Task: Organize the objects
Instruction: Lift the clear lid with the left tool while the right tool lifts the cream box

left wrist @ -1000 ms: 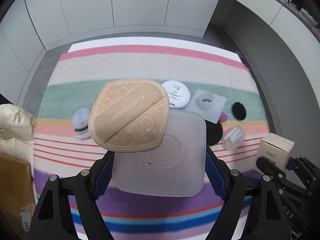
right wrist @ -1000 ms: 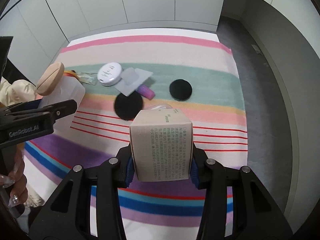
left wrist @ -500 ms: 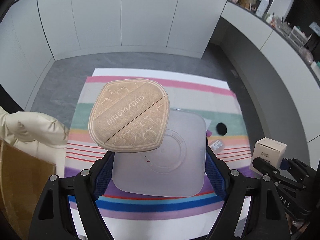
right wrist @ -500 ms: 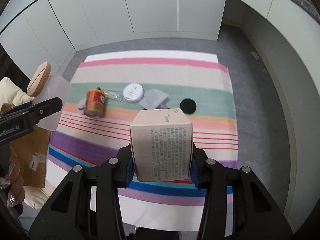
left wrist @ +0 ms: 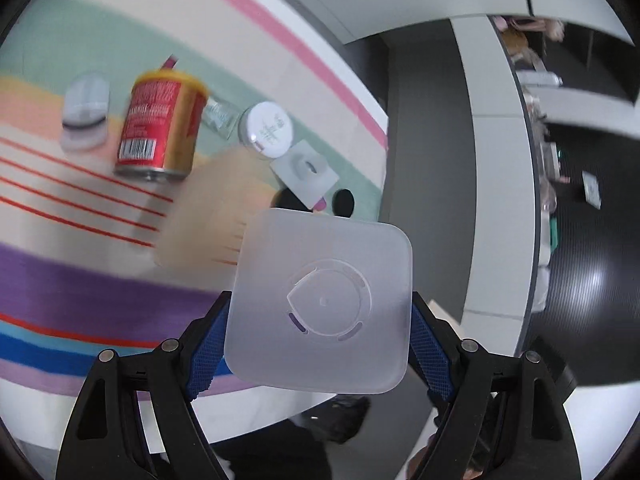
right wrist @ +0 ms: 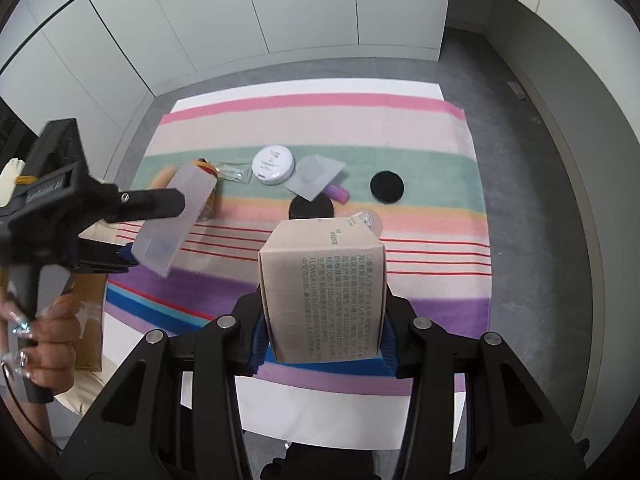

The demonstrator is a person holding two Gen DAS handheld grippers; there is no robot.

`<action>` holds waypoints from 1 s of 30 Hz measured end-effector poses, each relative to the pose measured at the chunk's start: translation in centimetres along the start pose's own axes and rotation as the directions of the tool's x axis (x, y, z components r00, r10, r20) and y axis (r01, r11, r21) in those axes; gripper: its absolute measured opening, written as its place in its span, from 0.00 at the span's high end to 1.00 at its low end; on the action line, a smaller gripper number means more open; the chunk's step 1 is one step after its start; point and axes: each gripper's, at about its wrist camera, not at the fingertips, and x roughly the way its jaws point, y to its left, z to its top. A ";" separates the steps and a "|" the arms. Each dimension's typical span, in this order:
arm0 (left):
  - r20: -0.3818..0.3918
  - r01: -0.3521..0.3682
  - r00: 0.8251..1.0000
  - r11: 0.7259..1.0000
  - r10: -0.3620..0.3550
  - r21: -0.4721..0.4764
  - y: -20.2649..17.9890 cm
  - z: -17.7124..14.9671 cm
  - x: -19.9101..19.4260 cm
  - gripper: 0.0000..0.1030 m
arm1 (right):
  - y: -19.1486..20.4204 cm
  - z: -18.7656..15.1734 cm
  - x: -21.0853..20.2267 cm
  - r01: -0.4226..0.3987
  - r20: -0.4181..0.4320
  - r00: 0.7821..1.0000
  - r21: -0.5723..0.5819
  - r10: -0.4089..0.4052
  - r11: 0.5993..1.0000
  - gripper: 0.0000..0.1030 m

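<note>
The left gripper (left wrist: 320, 344) clamps a frosted square container (left wrist: 320, 304); the right gripper (right wrist: 322, 338) pinches a printed carton (right wrist: 322, 300). Both hang above the striped cloth (right wrist: 400, 160), near the red can (left wrist: 160, 128). Keep the tilted container level before setting it down.

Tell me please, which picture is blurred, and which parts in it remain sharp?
Left wrist view: motion blur smears the striped cloth, the red can and a beige shape; the frosted container in the left claw is sharp. Right wrist view: mostly sharp, the carton readable.
</note>
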 end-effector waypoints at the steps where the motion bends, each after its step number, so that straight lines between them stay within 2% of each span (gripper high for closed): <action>1: -0.001 0.004 1.000 1.000 -0.004 -0.009 0.3 0.0 0.4 0.20 | -0.2 0.0 0.3 0.002 -0.005 1.000 0.001 -0.002 1.000 0.55; 3: -0.015 0.032 0.999 0.999 -0.033 -0.014 0.7 0.3 1.0 0.20 | -0.7 0.1 0.9 0.010 -0.012 1.000 0.001 -0.010 1.000 0.55; 4: -0.014 0.022 1.000 1.000 -0.023 -0.013 0.7 0.3 1.2 0.20 | -0.8 0.1 1.2 0.015 -0.014 1.000 0.001 -0.015 1.000 0.55; 6: 0.006 -0.052 0.999 0.998 0.052 0.020 0.3 0.1 1.4 0.20 | -1.2 0.3 1.7 0.025 -0.018 1.000 -0.001 -0.025 1.000 0.55; 7: 0.033 -0.153 0.988 0.987 0.151 0.057 -0.3 0.2 1.3 0.20 | -1.3 0.5 1.9 0.028 -0.019 0.999 0.000 -0.028 1.000 0.55; 8: 0.056 -0.212 0.976 0.974 0.208 0.078 -0.8 0.0 1.1 0.20 | -1.3 0.6 2.1 0.030 -0.021 0.999 0.001 -0.030 1.000 0.55; 9: 0.090 -0.302 0.952 0.947 0.293 0.112 -1.2 -0.1 1.0 0.20 | -1.4 0.8 2.3 0.032 -0.021 0.999 0.003 -0.032 0.999 0.55; 10: 0.130 -0.399 0.915 0.905 0.381 0.151 -1.9 -0.3 1.0 0.20 | -1.4 0.9 2.4 0.035 -0.022 0.999 0.003 -0.035 0.999 0.55; 12: 0.177 -0.492 0.868 0.851 0.464 0.185 -2.3 -0.6 0.8 0.20 | -1.3 1.2 2.4 0.035 -0.021 0.999 0.001 -0.035 0.999 0.55; 15: 0.248 -0.587 0.807 0.775 0.536 0.234 -4.0 -1.6 0.1 0.20 | -0.9 1.5 1.9 0.040 -0.013 0.999 -0.007 -0.040 0.999 0.55; 19: 0.386 -0.726 0.684 0.625 0.619 0.285 -7.7 -3.4 -1.7 0.20 | -0.4 2.0 0.4 0.048 0.007 0.999 -0.013 -0.048 0.999 0.55; 21: 0.410 -0.743 0.666 0.601 0.623 0.294 -9.2 -4.0 -2.8 0.20 | 0.0 2.4 -0.9 0.051 0.023 0.998 -0.013 -0.051 0.999 0.55; 24: 0.434 -0.753 0.654 0.587 0.620 0.296 -11.2 -4.6 -4.5 0.20 | 0.6 2.9 -3.2 0.059 0.048 0.997 -0.017 -0.058 0.998 0.55; 25: 0.447 -0.761 0.644 0.578 0.621 0.295 -12.2 -4.9 -5.4 0.20 | 0.7 3.1 -4.1 0.060 0.059 0.997 -0.018 -0.059 0.998 0.55; 27: 0.461 -0.770 0.633 0.569 0.622 0.289 -13.4 -5.4 -6.4 0.20 | 1.1 3.5 -6.1 0.065 0.081 0.995 -0.019 -0.063 0.998 0.55; 30: 0.484 -0.774 0.623 0.571 0.614 0.272 -15.2 -6.4 -8.9 0.20 | 1.5 4.1 -8.9 0.075 0.111 0.991 -0.018 -0.072 0.997 0.55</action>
